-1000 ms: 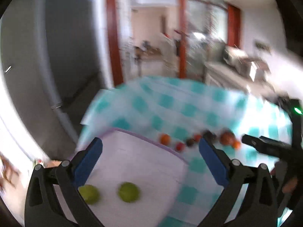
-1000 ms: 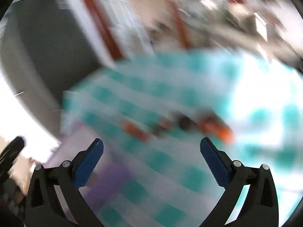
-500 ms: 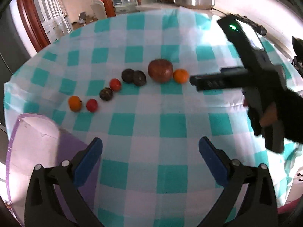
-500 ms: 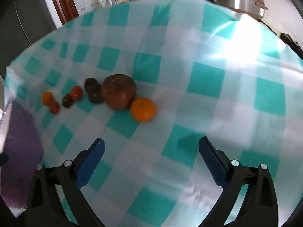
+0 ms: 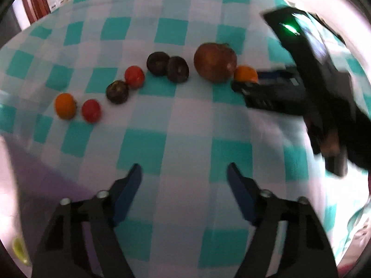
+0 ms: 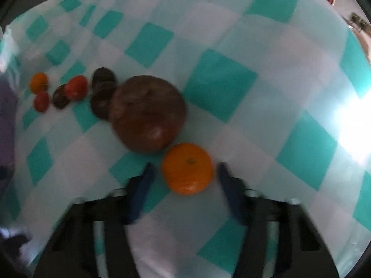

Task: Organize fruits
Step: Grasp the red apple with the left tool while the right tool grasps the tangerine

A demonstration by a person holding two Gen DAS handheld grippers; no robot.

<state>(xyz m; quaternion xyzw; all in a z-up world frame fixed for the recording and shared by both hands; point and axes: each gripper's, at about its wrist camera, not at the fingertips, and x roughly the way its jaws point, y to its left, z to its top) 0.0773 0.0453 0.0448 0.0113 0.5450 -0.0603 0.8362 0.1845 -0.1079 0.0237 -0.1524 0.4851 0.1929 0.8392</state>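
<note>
Right tool [image 6: 184, 173] now astride the mandarin [image 6: 187, 168], jaws narrower.

Teal-checked tablecloth [image 5: 185, 120], purple board [image 5: 30, 185]

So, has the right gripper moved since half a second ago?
Yes. The right gripper has come forward to the orange, which now sits between its open fingers beside the large brown fruit.

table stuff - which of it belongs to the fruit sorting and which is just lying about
Part of the job:
- orange, between the open fingers of the right hand-held gripper
- big reddish-brown fruit
- dark plums
- small red and orange fruits
- purple tray

Just there:
- checked tablecloth
</note>
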